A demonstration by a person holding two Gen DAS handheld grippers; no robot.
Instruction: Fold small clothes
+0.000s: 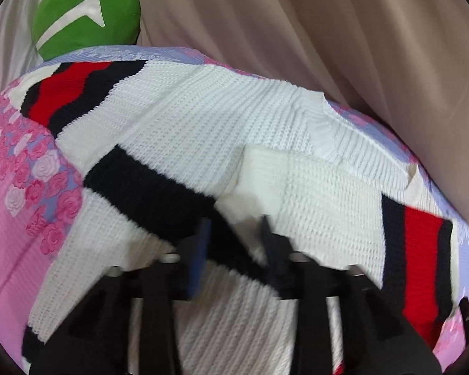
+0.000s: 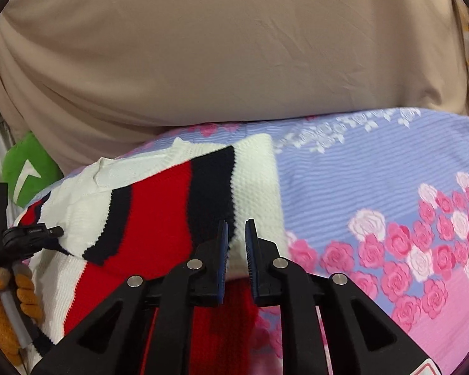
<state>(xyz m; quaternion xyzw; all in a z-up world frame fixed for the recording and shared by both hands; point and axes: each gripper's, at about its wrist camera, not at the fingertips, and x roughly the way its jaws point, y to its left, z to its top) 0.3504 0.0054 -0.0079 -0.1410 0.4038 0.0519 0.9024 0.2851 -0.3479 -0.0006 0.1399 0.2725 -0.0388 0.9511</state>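
Observation:
A white knit sweater (image 1: 203,115) with navy and red bands lies spread on a floral bedsheet (image 1: 12,193). My left gripper (image 1: 236,243) hangs low over its middle, fingers blurred and a hand's width apart, with a navy band and bunched white knit between them; no pad clearly presses. In the right wrist view the sweater's striped sleeve (image 2: 159,206) lies folded across the body. My right gripper (image 2: 236,240) has its jaws nearly together, pinching the sleeve's white cuff edge. A gloved hand (image 2: 3,306) holding the left gripper's handle shows at the far left.
A green cushion (image 1: 78,15) with a white mark sits at the sheet's far left corner. Beige draped fabric (image 2: 234,47) rises along the back edge. To the right of the sweater the pink and lavender rose-print sheet (image 2: 375,187) lies flat.

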